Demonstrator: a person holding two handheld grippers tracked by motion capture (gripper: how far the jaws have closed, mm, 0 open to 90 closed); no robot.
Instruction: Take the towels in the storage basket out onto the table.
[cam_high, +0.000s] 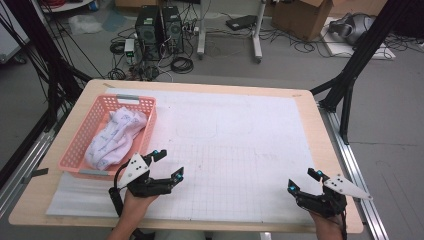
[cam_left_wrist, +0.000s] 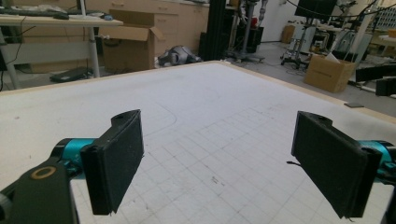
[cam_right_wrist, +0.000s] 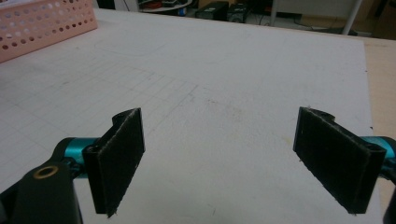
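Socks (cam_high: 116, 136) in pink basket (cam_high: 80, 145) beside left tongs (cam_high: 167, 163); both tongs (cam_high: 303, 180) apart, empty.

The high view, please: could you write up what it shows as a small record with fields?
surface: wooden table under a white gridded paper sheet
container: pink perforated plastic basket at the sheet's left edge
contents: white patterned socks lying inside the basket
left gripper: jaws open, empty, beside the basket's near corner
right gripper: jaws open, empty, near the table's right front corner

Even, soft indoor light; faint shadows under each tool (cam_high: 168, 165); pictures slightly soft, background beyond the surface (cam_high: 260, 145) blurred.
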